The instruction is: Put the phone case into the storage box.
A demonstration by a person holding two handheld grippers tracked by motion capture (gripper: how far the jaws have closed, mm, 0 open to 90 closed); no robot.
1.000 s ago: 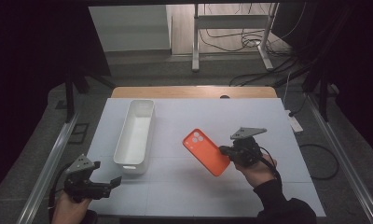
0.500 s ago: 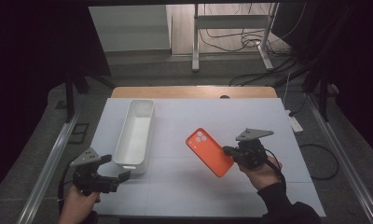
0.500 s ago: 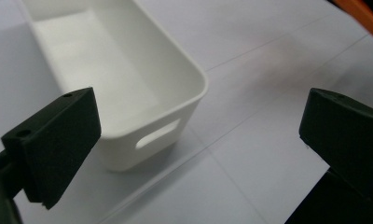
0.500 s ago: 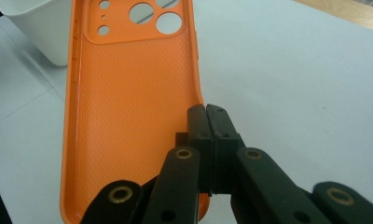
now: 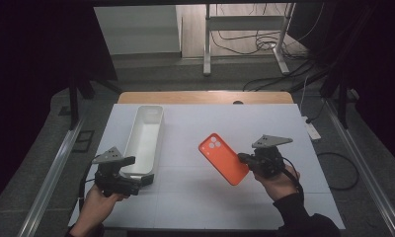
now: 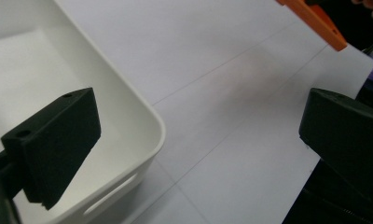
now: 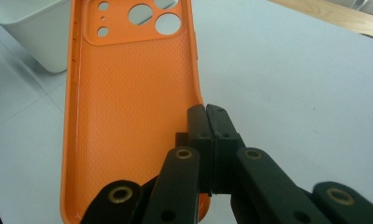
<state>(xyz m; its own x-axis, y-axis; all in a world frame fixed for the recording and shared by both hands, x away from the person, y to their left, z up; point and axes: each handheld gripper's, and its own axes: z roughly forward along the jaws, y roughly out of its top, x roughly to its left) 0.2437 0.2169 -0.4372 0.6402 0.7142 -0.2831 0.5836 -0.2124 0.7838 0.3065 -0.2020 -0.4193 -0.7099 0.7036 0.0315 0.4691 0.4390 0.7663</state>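
Currently: right gripper (image 5: 246, 159) jaws pressed together on the side wall of the orange phone case (image 5: 223, 158), near its lower end; long axis running straight ahead of the jaws, camera cutouts farthest. Left gripper (image 5: 142, 178) jaws wide apart, gripping nothing, straddling the near corner of the white bin (image 5: 145, 136). Case well apart, diagonally ahead.

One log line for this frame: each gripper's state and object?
left gripper: open, straddling bin corner | right gripper: shut on orange phone case edge
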